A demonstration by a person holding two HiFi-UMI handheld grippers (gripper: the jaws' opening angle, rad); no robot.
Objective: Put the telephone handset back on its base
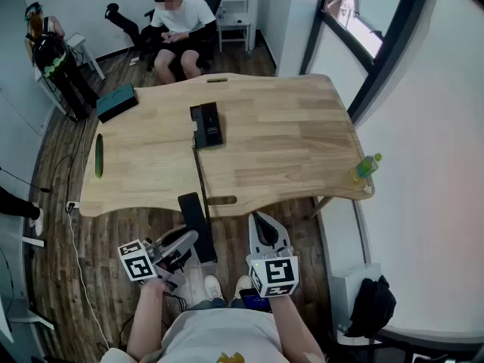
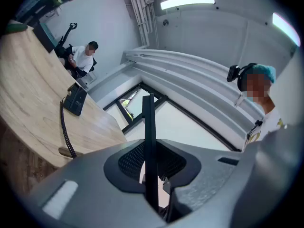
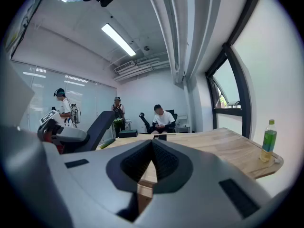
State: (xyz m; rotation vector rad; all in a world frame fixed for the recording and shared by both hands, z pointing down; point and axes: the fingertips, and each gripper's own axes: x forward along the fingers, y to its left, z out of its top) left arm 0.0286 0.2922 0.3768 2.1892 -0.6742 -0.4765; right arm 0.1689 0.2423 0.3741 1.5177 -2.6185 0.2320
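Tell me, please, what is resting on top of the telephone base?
Nothing lies on the telephone base. Its handset is clamped in the left gripper, off the table. The base's underside is hidden.

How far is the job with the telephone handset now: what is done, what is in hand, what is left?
Done: the left gripper has its jaws shut on the handset. In hand: it is held at the near edge of the table, its coiled cord running to the base. Left: carry it over to the base and set it down there. The right gripper is shut and empty.
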